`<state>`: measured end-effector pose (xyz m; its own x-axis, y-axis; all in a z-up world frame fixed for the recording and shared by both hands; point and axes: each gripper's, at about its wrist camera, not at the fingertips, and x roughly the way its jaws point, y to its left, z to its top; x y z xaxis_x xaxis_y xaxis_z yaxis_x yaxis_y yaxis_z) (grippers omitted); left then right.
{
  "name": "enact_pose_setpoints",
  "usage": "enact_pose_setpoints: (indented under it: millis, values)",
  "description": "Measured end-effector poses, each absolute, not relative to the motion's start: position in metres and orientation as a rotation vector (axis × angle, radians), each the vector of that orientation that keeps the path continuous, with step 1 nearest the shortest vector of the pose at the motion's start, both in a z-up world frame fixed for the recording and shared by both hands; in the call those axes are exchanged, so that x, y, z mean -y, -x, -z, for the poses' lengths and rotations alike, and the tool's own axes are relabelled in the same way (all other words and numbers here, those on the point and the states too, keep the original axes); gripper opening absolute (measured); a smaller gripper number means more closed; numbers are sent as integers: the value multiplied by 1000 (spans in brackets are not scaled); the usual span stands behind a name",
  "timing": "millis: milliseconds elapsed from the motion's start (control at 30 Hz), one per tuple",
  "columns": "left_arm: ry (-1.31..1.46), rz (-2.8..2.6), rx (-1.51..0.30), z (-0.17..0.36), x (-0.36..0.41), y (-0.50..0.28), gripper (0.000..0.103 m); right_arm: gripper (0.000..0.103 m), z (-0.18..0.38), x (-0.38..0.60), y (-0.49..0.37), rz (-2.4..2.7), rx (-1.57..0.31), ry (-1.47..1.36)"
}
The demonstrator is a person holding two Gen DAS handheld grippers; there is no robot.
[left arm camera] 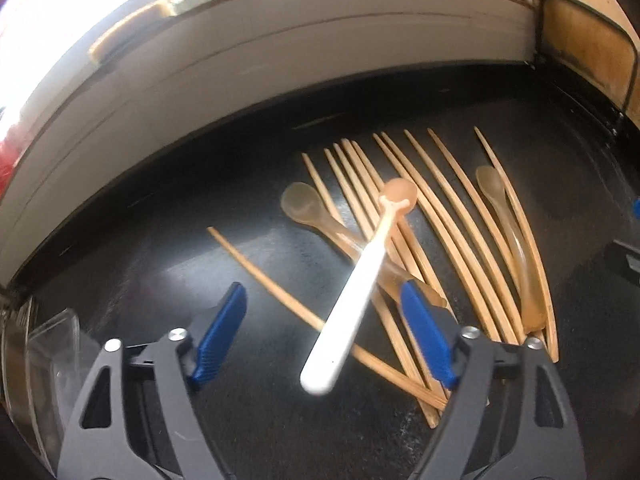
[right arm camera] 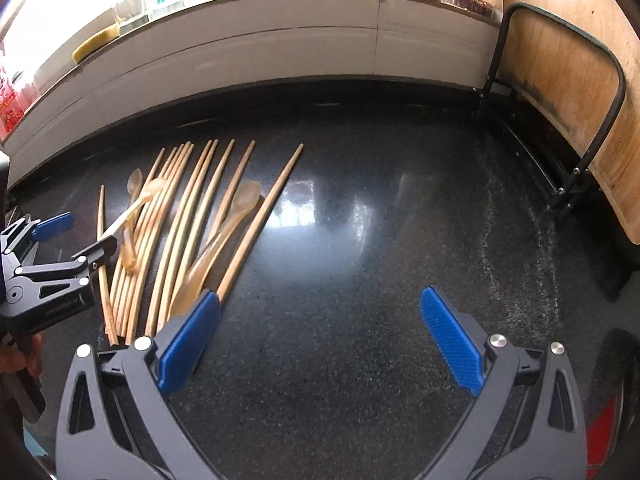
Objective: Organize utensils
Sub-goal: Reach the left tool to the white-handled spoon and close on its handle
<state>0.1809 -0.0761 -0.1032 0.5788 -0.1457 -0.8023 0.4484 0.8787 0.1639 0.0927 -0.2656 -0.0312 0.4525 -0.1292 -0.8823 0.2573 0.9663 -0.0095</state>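
Several wooden chopsticks [left arm camera: 440, 232] [right arm camera: 192, 220] lie fanned out on the black stone counter [right arm camera: 360, 220], with translucent amber spoons [left arm camera: 298, 204] [right arm camera: 244, 200] among them. A spoon with a white handle and amber bowl [left arm camera: 352, 292] sits blurred between the jaws of my left gripper [left arm camera: 322, 292], with a gap to each blue pad; I cannot tell whether it rests on the chopsticks. My left gripper [right arm camera: 80, 236] is open. My right gripper [right arm camera: 320, 298] is open over bare counter, just right of the pile, its left pad [right arm camera: 188, 340] beside the near ends of a spoon and a chopstick.
A white tiled wall [right arm camera: 280, 52] runs along the back of the counter. At the right, a wooden cutting board [right arm camera: 560, 80] stands in a black wire rack [right arm camera: 496, 56]. A clear plastic container [left arm camera: 52, 352] sits at the left. A hand [right arm camera: 20, 356] holds the left gripper.
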Motion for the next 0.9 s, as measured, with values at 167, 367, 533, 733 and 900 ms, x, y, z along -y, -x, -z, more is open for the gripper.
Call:
enact_pose_setpoints:
  millis: [167,367,533,733,900]
  values:
    - [-366,432,-885,105,74,-191,67,97,41,265,-101,231,-1093,-121]
    - [-413,477,-888,106,70,-191,52,97,46,264,-108,226,-1100,-128]
    - [-439,524,-910,114,73,-193,52,97,50,261,-110,219,-1107,-122]
    - [-403,572,-933,116,75,-199,24,94,59,262,-120,218,-1121,-117]
    - [-422,559,-934,118,78,-197,14,83,71,265,-131,226,-1160,-120]
